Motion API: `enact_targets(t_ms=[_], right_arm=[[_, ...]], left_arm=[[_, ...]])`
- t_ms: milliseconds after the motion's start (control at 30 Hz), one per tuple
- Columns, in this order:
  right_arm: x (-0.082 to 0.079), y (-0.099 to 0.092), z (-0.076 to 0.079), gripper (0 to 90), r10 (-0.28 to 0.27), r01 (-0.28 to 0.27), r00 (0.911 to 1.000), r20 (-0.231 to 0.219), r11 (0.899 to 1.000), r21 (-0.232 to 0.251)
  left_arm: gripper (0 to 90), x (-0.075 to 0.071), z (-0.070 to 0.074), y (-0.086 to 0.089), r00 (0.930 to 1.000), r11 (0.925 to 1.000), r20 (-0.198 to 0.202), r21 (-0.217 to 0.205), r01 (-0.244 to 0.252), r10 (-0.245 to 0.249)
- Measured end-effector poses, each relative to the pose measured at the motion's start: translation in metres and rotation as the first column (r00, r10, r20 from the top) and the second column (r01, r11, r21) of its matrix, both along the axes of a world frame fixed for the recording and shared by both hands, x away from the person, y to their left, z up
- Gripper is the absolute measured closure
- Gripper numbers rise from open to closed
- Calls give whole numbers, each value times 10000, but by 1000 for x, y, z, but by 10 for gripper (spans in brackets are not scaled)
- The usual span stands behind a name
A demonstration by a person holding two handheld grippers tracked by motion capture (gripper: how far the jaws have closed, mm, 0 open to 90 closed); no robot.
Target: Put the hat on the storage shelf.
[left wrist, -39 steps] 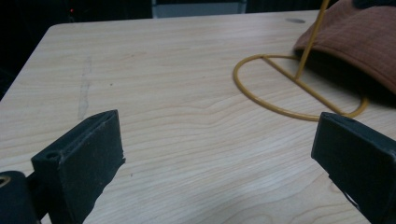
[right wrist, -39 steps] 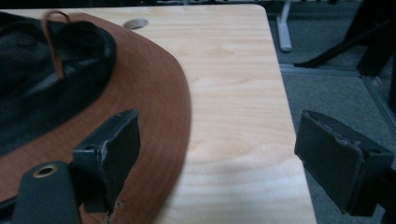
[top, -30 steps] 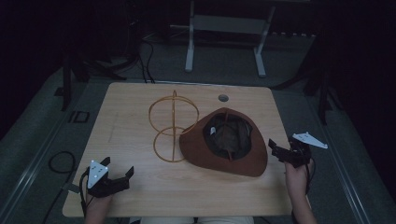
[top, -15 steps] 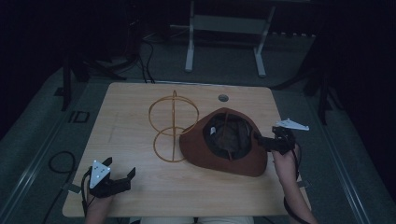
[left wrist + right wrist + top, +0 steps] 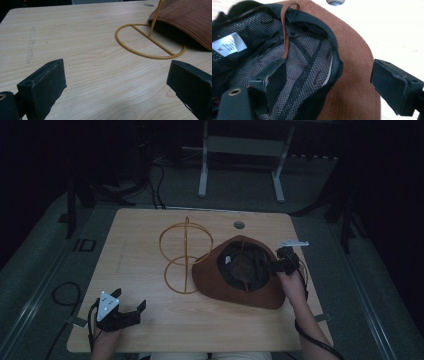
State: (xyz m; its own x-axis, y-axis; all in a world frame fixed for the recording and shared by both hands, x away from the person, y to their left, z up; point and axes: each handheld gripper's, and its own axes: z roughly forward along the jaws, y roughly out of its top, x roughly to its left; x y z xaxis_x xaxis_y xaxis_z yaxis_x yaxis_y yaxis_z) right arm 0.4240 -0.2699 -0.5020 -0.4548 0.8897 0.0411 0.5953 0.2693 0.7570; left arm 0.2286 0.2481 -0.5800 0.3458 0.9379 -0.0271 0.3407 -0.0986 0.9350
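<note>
Your right gripper [image 5: 274,265] sits at the 3 o'clock edge of the brown hat [image 5: 260,292], which lies crown-down on the wooden table [image 5: 145,237] with its opening facing up. In the right gripper view its jaws stand apart and straddle the hat's edge: one jaw is inside over the black mesh lining [image 5: 307,67], the other outside over the brown brim, with nothing clamped. A thin brown strap [image 5: 285,30] runs across the lining, and a white label [image 5: 228,46] is sewn at the inner 9 o'clock side.

The yellow wire stand [image 5: 185,255] stands touching the hat at its 9 o'clock side; the brim overlaps its base ring [image 5: 150,41].

Your left gripper [image 5: 122,312] rests low at the table's 7 o'clock corner, well apart from the hat, jaws wide apart and empty.
</note>
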Motion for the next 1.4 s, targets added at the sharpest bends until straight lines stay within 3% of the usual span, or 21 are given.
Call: enact_targets(t_ms=[67, 167, 267, 333, 400, 500, 600, 667, 733, 833, 900, 1067, 1100, 1167, 1200, 1267, 1300, 1400], right_arm=[[5, 4, -3, 124, 15, -15, 9998, -177, 10000, -22], [11, 11, -8, 124, -129, 113, 9994, -328, 9988, -484], [15, 15, -11, 124, -117, 95, 9988, -467, 9989, -456], [17, 20, -14, 159, -302, 269, 9990, -340, 9954, -918], [22, 21, -17, 181, -229, 158, 9962, -835, 9963, -842], [26, 26, -20, 215, -437, 347, 9970, -646, 9902, -1356], [31, 29, -23, 225, -614, 517, 9964, -582, 9865, -1551], [34, 31, -24, 320, -693, 601, 9965, -476, 9832, -1723], [36, 33, -26, 332, -873, 781, 9954, -392, 9777, -1950], [38, 35, -29, 443, -846, 733, 9955, -421, 9726, -2206], [38, 37, -31, 453, -969, 818, 9937, -565, 9707, -2258], [38, 42, -37, 546, -1132, 981, 9929, -376, 9542, -2827], [38, 43, -37, 604, -1236, 1091, 9918, -322, 9510, -2895], [36, 43, -34, 805, -1659, 1538, 9861, -130, 9387, -3086], [35, 42, -32, 826, -1809, 1726, 9835, 2, 9382, -3001], [33, 38, -28, 838, -1901, 1864, 9817, 108, 9475, -2599], [32, 38, -25, 840, -1968, 1966, 9801, 252, 9456, -2592], [28, 32, -16, 843, -2057, 2101, 9777, 430, 9563, -2035]], left_arm=[[27, 0, 0, 0, 10000, 10000, -9, -1, 49, -49], [27, 0, 0, 0, 10000, 10000, -19, 9, 85, -85], [27, 0, 0, 0, 10000, 10000, -37, 19, 81, -81], [27, 1, 0, 0, 9999, 9999, -73, -23, 117, -118], [28, 1, -1, 0, 9999, 9999, -66, -22, 115, -115], [28, 1, -1, 0, 9999, 9999, -88, -26, 123, -123], [28, 1, -1, 0, 9998, 9999, -130, -32, 156, -157], [28, 2, -1, 0, 9998, 9999, -156, 1, 151, -151], [27, 2, -1, 0, 9998, 9999, -162, 2, 147, -147], [27, 2, -1, 0, 9999, 9999, -132, -22, 109, -109], [27, 2, -1, 1, 9998, 9999, -131, -63, 125, -126], [28, 2, -1, 1, 9998, 9999, -159, -96, 115, -117], [28, 2, 0, 1, 9998, 9999, -168, -101, 130, -132], [28, 2, 0, 1, 9998, 9999, -172, -95, 127, -128], [28, 2, 0, 1, 9997, 9999, -192, -103, 126, -128], [28, 2, 0, 2, 9997, 9999, -219, -98, 132, -134], [28, 2, 0, 2, 9997, 9999, -228, -107, 124, -126], [28, 2, 0, 2, 9996, 9999, -240, -117, 113, -116]])
